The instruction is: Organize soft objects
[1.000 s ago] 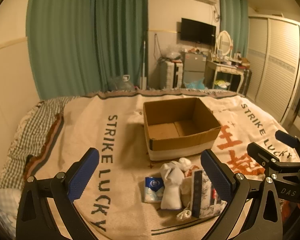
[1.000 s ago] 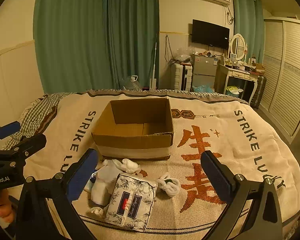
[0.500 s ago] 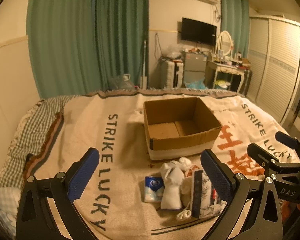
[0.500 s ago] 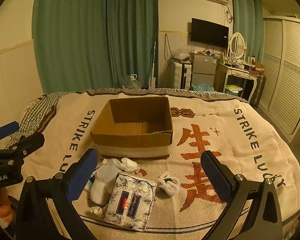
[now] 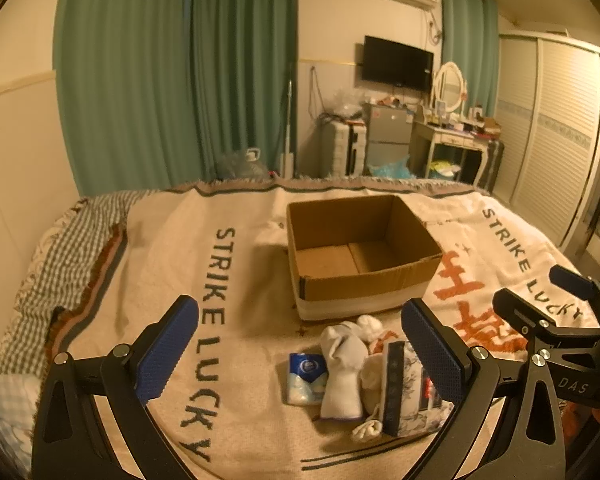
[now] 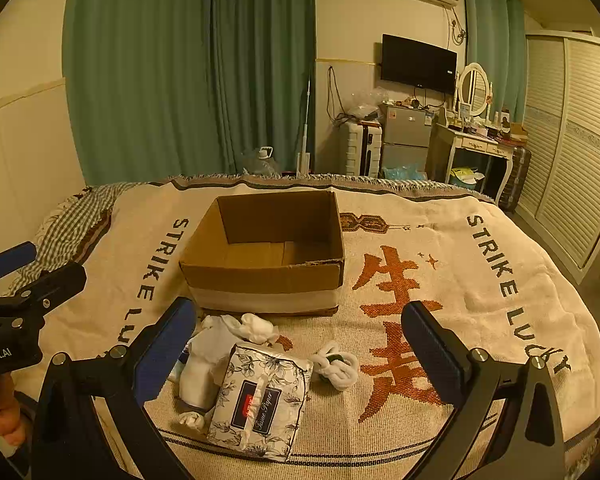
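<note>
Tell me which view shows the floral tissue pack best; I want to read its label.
The right wrist view: the floral-printed soft tissue pack faces the camera, label visible. The left wrist view shows it edge-on.

**Colours on the bed**

Blanket [image 6: 440, 216] is cream with dark lettering and orange characters. Brown box [image 6: 260, 276] has a white band ahead of the claws. Between the blue pads [image 6: 162, 344]: a floral black-and-white tissue pack [image 6: 260, 396], white socks [image 6: 204, 364], blue packet [image 5: 306, 376].

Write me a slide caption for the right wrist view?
Open right gripper hovers over a tissue pack and socks, an empty box behind them on the blanket.
</note>
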A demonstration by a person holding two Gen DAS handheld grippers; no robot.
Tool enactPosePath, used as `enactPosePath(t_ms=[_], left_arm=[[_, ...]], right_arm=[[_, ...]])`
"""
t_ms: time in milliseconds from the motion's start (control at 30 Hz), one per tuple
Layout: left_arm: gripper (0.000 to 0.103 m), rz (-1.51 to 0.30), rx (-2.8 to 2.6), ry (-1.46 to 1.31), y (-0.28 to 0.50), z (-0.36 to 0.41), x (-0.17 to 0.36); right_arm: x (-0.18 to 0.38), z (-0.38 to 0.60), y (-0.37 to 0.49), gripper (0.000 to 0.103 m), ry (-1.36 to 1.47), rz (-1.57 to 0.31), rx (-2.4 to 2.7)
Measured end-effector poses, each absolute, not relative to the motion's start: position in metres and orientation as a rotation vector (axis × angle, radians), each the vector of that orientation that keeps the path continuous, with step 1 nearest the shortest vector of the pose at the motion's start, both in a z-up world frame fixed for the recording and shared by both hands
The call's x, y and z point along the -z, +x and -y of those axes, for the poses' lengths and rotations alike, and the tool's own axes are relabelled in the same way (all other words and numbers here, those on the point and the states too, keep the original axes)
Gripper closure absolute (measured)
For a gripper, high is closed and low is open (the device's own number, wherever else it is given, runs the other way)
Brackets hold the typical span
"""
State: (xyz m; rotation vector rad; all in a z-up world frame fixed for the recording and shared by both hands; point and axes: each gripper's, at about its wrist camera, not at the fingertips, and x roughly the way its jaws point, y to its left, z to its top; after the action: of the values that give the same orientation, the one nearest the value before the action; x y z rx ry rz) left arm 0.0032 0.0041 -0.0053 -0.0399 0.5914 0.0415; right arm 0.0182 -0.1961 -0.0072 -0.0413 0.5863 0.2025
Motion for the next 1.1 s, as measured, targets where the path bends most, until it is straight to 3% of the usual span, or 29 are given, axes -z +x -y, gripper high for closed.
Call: enactPosePath(t_ms=[1100], left_arm=[[0.0, -0.588, -0.042, -0.065, 0.008, -0.0051, 0.0027]], right_arm=[[0.0149, 0.1917, 0.0174, 0.0, -0.065, -0.615, -0.203]])
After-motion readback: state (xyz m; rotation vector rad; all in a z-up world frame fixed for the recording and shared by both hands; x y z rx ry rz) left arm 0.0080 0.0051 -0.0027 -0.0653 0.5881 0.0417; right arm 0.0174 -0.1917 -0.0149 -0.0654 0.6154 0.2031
